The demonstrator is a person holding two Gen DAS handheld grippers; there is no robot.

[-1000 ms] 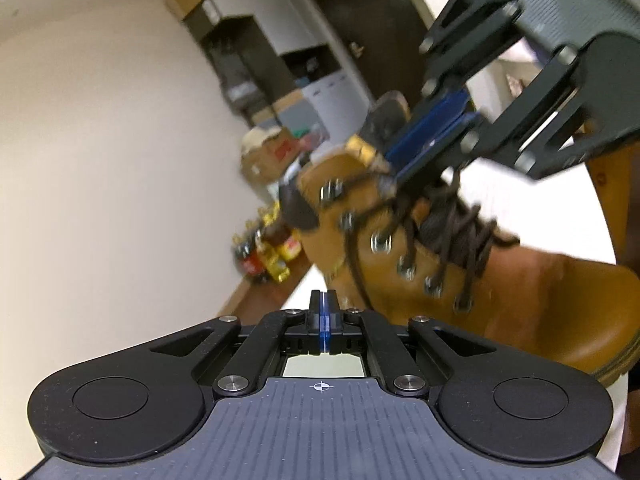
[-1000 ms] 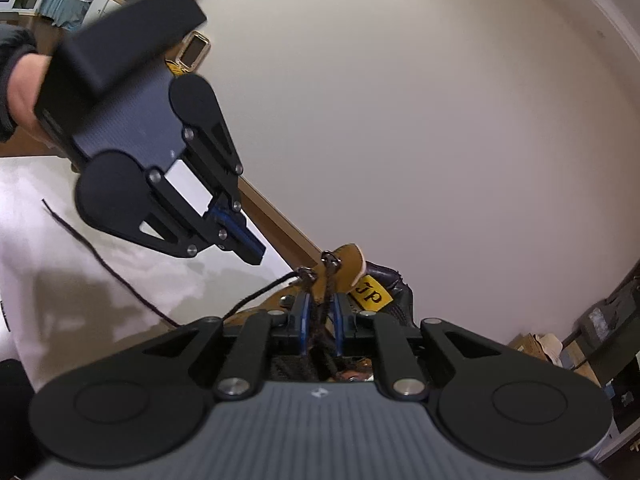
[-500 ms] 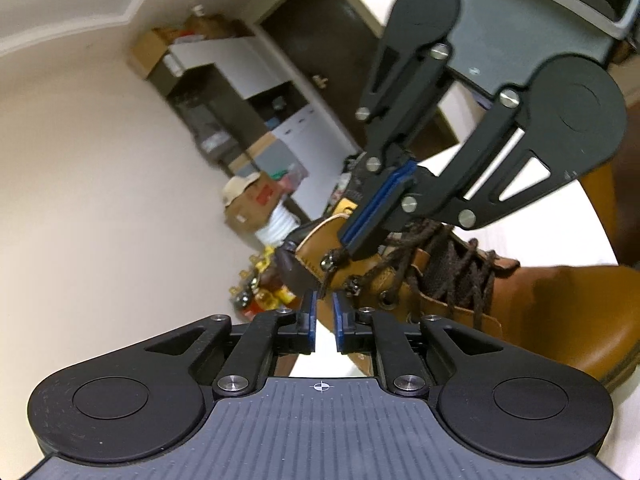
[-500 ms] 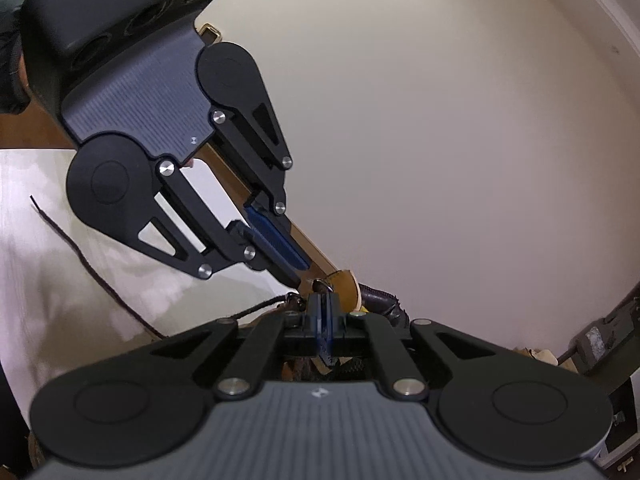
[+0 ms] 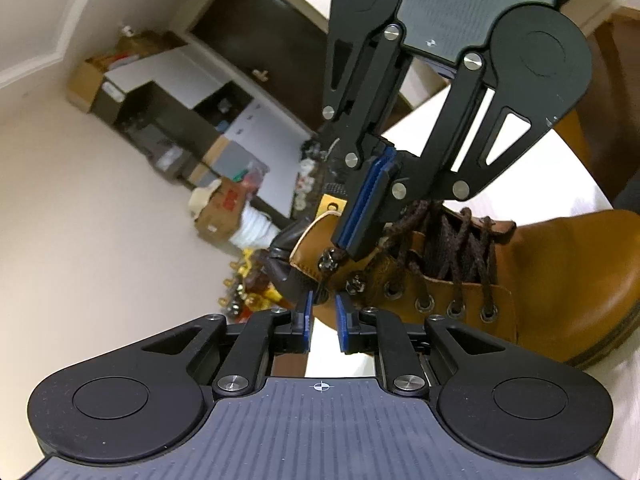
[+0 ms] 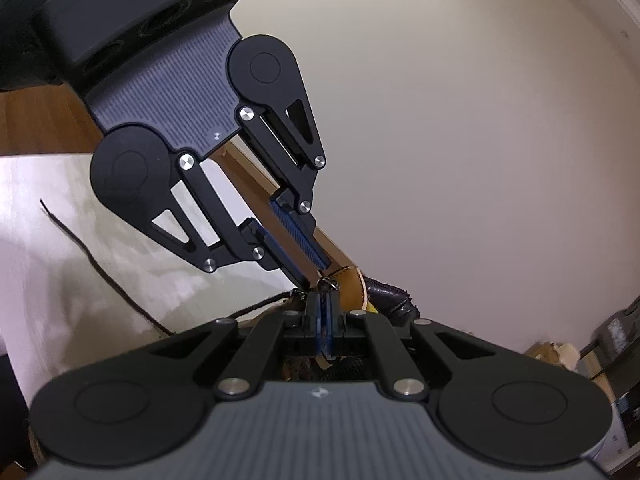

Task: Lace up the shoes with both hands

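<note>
A tan leather boot (image 5: 560,272) with a dark brown shoelace (image 5: 452,240) stands on the white table. In the left wrist view my right gripper (image 5: 344,246) comes down from above. It is shut, and its blue pads pinch the lace at the top metal hook (image 5: 329,261). Just below, my left gripper (image 5: 323,300) has its jaws opening; a strand of lace hangs between the tips, but the pads do not press it. In the right wrist view the right gripper (image 6: 322,304) is shut at the boot's collar. The left gripper (image 6: 314,274) points at the same spot from the upper left.
The lace's loose end (image 6: 92,256) trails left across the white table (image 6: 48,300). Behind the boot are cardboard boxes (image 5: 224,208), bottles (image 5: 248,292) and a shelf unit (image 5: 168,92) against a pale wall. A dark sleeve (image 6: 24,20) holds the left gripper.
The left gripper's jaws went from shut to open and the gripper rolled. The right gripper's jaws closed on the lace at the boot's top hook and rose slightly.
</note>
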